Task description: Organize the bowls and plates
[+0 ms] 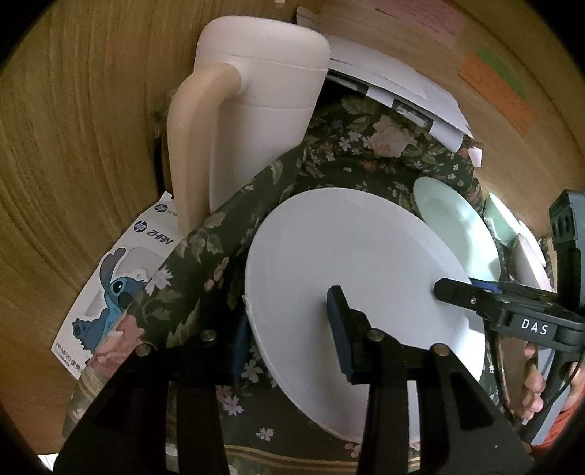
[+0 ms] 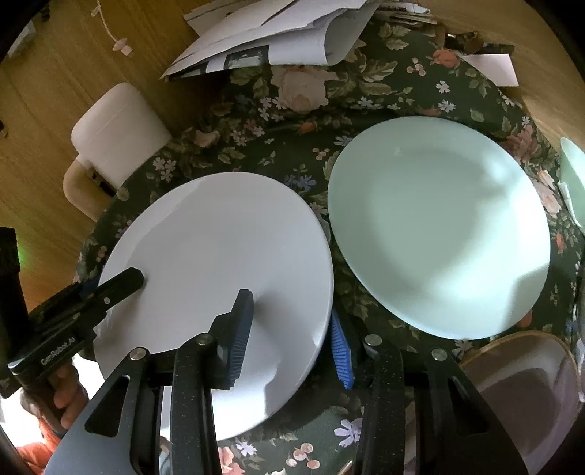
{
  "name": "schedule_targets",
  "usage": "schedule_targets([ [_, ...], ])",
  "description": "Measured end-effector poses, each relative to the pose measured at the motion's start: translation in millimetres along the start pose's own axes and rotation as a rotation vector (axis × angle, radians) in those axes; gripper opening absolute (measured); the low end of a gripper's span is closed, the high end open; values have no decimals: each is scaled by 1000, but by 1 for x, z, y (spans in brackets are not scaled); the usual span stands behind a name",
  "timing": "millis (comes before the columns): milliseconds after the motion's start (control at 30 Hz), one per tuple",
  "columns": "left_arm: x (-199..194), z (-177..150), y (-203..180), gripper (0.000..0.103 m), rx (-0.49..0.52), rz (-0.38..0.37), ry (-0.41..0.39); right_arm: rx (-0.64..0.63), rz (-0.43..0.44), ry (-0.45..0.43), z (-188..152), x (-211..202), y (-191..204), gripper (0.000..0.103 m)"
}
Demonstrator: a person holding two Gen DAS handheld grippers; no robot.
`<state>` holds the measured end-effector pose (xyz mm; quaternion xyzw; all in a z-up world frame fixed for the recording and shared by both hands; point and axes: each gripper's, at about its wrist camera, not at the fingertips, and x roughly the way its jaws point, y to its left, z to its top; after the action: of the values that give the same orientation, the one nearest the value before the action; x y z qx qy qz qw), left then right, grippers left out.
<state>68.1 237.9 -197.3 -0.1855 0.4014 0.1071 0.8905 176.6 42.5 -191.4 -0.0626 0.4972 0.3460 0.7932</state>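
A white plate (image 1: 358,263) (image 2: 226,255) lies on the floral cloth. My left gripper (image 1: 289,329) straddles its left rim, one finger on top, one under the edge; it also shows in the right wrist view (image 2: 120,285). My right gripper (image 2: 292,336) straddles the plate's right rim the same way, and shows in the left wrist view (image 1: 453,292). Both sets of jaws are apart around the rim; a firm clamp cannot be confirmed. A pale green plate (image 2: 438,226) (image 1: 457,226) lies to the right of the white one.
A cream jug with a handle (image 1: 256,109) (image 2: 113,128) stands at the cloth's far left. Papers (image 2: 278,33) lie at the back. A pale green bowl (image 2: 572,171) sits far right, and a gold-rimmed glass bowl (image 2: 526,394) near right. A Stitch box (image 1: 109,277) lies left.
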Motion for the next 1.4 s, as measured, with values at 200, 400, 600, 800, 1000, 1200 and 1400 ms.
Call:
schedule_targets([
  [200, -10, 1, -7, 40, 12, -1, -26, 11, 8, -36, -3, -11, -4, 37],
  [400, -19, 4, -20, 40, 41, -9, -53, 15, -6, -84, -7, -26, -9, 37],
  [600, -31, 7, -35, 40, 74, -15, -93, 28, -5, -115, -12, -44, -16, 37],
  [800, -38, 8, -52, 40, 99, -34, -113, 44, -16, -151, -20, -68, -24, 37],
  [1000, -44, 5, -72, 40, 129, -61, -127, 68, -33, -181, -29, -88, -32, 37],
  [1200, -49, 3, -90, 40, 156, -88, -132, 91, -53, -211, -36, -105, -42, 37],
  [1400, -49, -1, -111, 40, 189, -110, -124, 116, -80, -243, -47, -121, -53, 37],
])
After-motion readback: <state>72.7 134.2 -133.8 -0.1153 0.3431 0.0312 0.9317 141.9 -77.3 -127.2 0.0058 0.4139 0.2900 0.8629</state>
